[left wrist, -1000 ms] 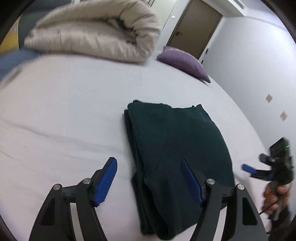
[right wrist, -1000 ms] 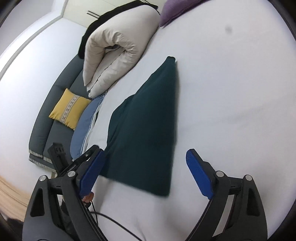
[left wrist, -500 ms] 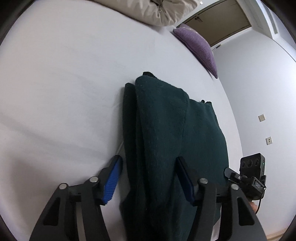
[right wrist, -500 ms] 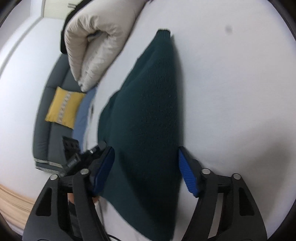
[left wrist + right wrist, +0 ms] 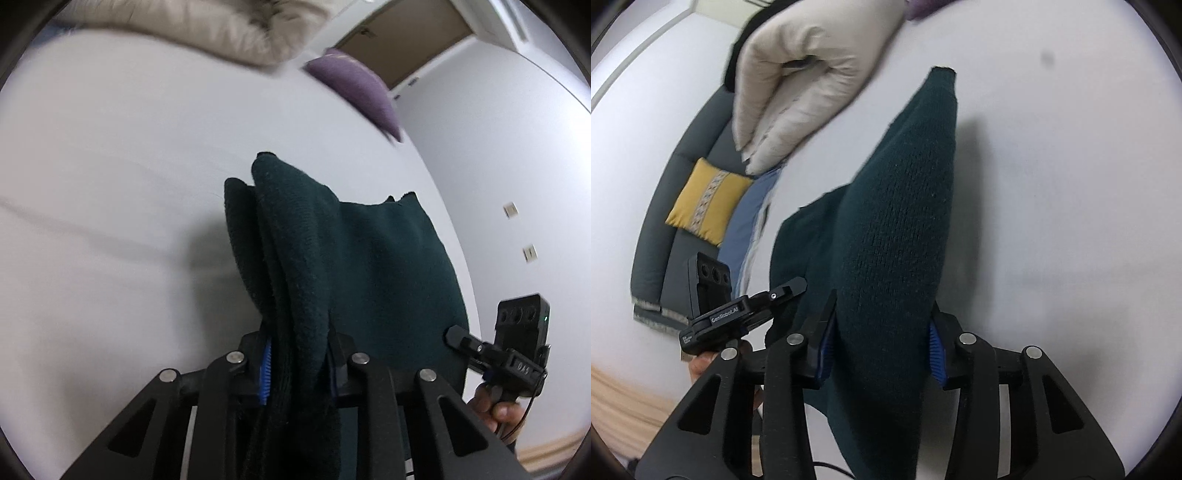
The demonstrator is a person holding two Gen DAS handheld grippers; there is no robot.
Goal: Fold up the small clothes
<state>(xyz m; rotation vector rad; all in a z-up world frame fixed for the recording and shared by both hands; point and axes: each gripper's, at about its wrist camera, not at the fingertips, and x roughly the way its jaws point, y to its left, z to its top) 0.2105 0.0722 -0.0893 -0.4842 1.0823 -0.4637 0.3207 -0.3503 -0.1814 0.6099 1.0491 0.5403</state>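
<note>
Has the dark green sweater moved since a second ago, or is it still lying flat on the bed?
Yes. The sweater has risen off the white bed, its near end clamped in both grippers: left, right.

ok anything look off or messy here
Nothing stands out. The dark green knit garment is folded, gripped at two edges by the left gripper and right gripper, jaws closed on it. The white bed shows only soft creases.
</note>
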